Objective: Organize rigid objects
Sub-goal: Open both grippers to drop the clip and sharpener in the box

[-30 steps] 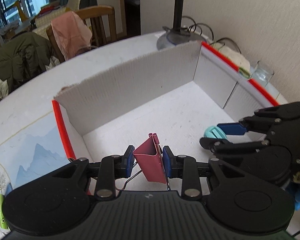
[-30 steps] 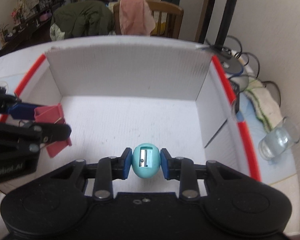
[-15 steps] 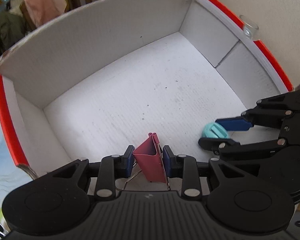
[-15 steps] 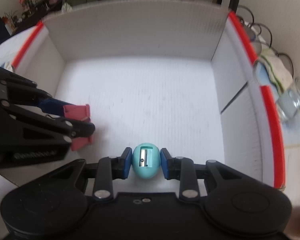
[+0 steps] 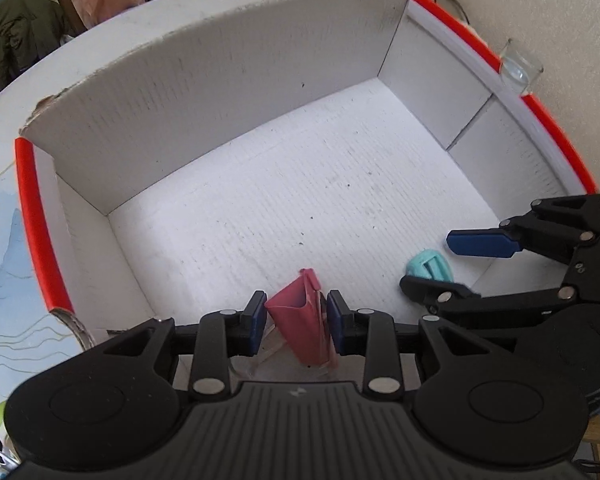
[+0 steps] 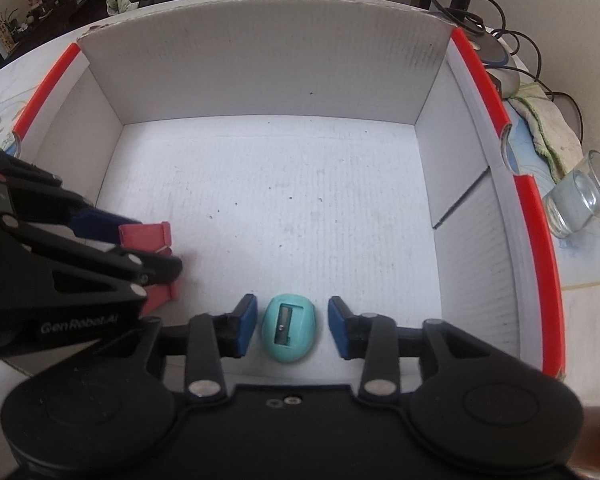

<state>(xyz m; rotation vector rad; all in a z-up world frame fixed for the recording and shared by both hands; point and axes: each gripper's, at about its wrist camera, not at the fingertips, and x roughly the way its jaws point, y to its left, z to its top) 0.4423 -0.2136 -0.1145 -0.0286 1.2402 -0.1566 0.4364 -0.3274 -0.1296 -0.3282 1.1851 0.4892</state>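
Two items are down inside the box [image 6: 260, 72], near its front wall: a teal sharpener [image 6: 288, 327] and a red clip [image 5: 304, 320]. Your right tool [image 6: 292, 326] is opening, and its pads stand clear of the sharpener on both sides, so it lies released on the box floor. Your left tool [image 5: 296, 322] is clenched on the clip, pads pressing its sides, with the wire handles trailing back underneath. Lifting the right tool at a slant could catch the egg-shaped sharpener on a pad and send it rolling. Letting go of the clip from this tilt may tip it over, or a wire handle may snag on a pad and drag it along. Your tools sit close together, so a sideways swing could knock one into the other. A glass [image 6: 580, 200] stands on the counter [image 5: 4, 240] just outside the box's right wall; a wide exit that way could knock it.
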